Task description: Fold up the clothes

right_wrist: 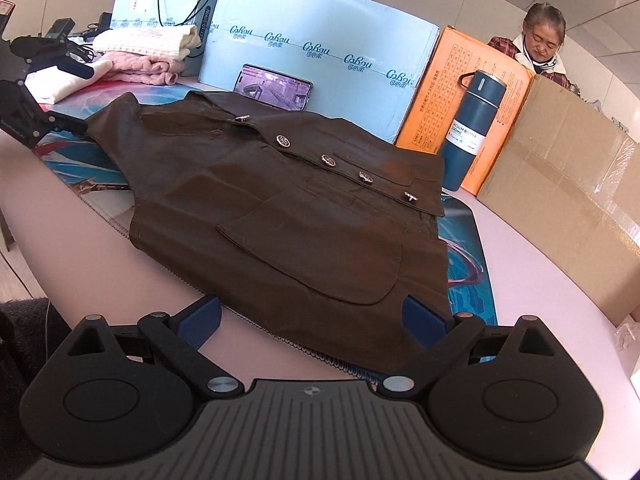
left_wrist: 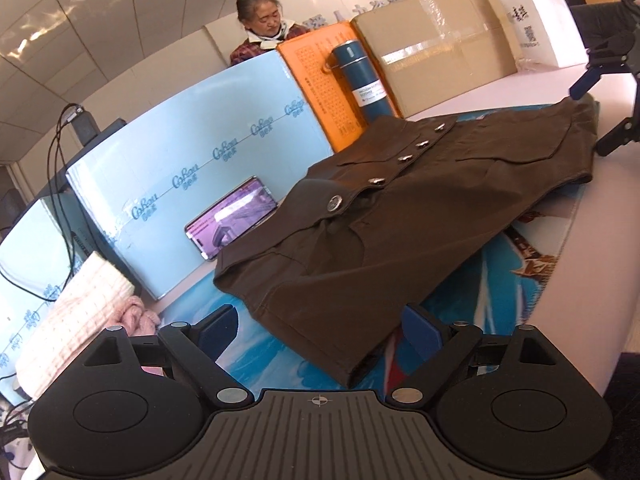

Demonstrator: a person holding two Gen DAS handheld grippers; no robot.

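A dark brown vest (left_wrist: 400, 216) with silver buttons lies flat, buttoned, on a blue printed mat (left_wrist: 512, 264). It also shows in the right wrist view (right_wrist: 288, 208). My left gripper (left_wrist: 320, 328) is open, its blue pads straddling the vest's near corner just above it. My right gripper (right_wrist: 312, 316) is open, its pads on either side of the vest's near hem. The right gripper also shows far right in the left wrist view (left_wrist: 600, 92), and the left gripper far left in the right wrist view (right_wrist: 52, 92).
A phone (right_wrist: 274, 86) leans on light blue boxes (right_wrist: 320, 52). An orange box (right_wrist: 472, 92), a teal bottle (right_wrist: 472, 120) and a cardboard box (right_wrist: 568, 184) stand behind the vest. Folded knitwear (right_wrist: 144, 52) is stacked at the left. A person (right_wrist: 540, 44) sits behind.
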